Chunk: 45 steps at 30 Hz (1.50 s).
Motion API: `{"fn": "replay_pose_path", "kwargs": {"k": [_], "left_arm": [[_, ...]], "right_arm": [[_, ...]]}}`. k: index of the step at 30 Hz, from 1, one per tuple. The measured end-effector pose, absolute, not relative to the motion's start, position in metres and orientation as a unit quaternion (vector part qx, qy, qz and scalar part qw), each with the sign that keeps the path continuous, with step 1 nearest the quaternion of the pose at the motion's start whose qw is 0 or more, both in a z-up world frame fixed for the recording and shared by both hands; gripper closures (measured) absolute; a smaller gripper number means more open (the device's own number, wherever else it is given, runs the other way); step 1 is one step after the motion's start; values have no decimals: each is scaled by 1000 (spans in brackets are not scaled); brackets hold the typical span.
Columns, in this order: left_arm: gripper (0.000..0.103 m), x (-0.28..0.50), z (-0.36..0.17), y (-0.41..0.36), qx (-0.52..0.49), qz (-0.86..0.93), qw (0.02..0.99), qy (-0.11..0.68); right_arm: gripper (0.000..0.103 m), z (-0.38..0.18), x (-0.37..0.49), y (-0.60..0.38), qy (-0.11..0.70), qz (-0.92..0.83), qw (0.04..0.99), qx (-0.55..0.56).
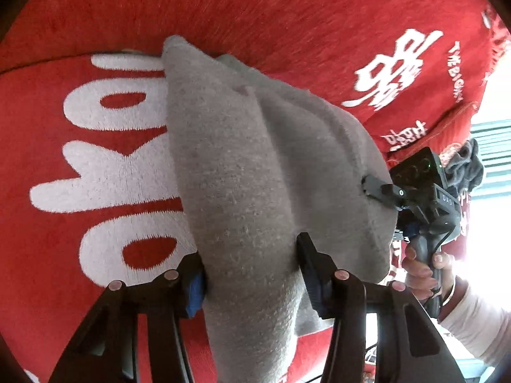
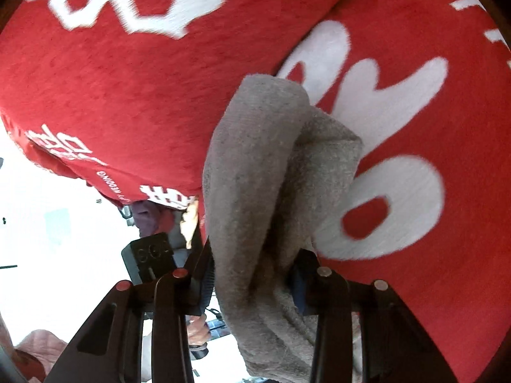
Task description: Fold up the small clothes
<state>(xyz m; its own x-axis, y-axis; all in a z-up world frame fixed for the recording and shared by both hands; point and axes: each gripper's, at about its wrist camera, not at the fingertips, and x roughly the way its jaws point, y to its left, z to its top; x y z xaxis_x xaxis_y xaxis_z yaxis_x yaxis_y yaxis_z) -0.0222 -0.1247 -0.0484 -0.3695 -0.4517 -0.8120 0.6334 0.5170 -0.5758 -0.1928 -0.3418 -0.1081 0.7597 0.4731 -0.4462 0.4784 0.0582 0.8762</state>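
Note:
A small grey knit garment [image 1: 242,166] hangs bunched over a red blanket with big white letters [image 1: 95,159]. My left gripper [image 1: 252,255] is shut on its near end, and the cloth fills the gap between both pads. At the right of the left wrist view, my right gripper [image 1: 372,188] pinches the garment's far edge. In the right wrist view the same grey garment [image 2: 265,166] drapes in folds between the fingers of my right gripper [image 2: 252,258], which is shut on it. The red blanket [image 2: 127,79] lies behind.
A person's hand [image 1: 421,274] in a white sleeve holds the right gripper's handle. A dark crumpled garment [image 1: 463,166] lies at the blanket's right edge. Bright floor [image 2: 48,207] and a pink cloth [image 2: 41,344] show beyond the blanket's left edge.

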Motion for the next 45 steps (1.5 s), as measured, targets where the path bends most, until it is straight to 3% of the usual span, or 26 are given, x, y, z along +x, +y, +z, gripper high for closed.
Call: {"fn": "replay_pose_path", "kwargs": {"k": [12,21,27,29,30,34,37,38,40,44,45], "left_arm": [[51,-11,11,-42,63,-484,584,648],[51,1,2,26,71,-434,605,664],[51,4,-31,49,89,-384,619,679],[49,5,-32,54,87,-379,621,680],[44,5,-29,57,92,-374,626,678],[43,2,-19,59,125,-360,642,665],[43,1,-11,60,153,-345,651,659],[40,1,-9,63,161,-340,654,656],[9,-1,-3,62,175,-324,670,644],[8,-5,5,63,195,-313,686,627],[8,-6,5,62,203,-308,686,627]], "right_arm": [[61,-58,-169,-274,353,33,642,680],[61,-83,-132,-203,378,57,619,686],[60,-111,-120,-194,449,8,615,648],[59,-113,-124,-201,459,-17,619,637],[58,-111,-128,-204,469,-32,622,626],[56,-102,-139,-208,518,-74,641,562],[48,-92,-144,-205,545,-108,646,524],[47,-89,-147,-204,553,-121,648,509],[45,-80,-153,-202,564,-146,653,484],[46,-59,-157,-191,555,-159,666,472],[53,-51,-158,-187,550,-160,674,467]]}}
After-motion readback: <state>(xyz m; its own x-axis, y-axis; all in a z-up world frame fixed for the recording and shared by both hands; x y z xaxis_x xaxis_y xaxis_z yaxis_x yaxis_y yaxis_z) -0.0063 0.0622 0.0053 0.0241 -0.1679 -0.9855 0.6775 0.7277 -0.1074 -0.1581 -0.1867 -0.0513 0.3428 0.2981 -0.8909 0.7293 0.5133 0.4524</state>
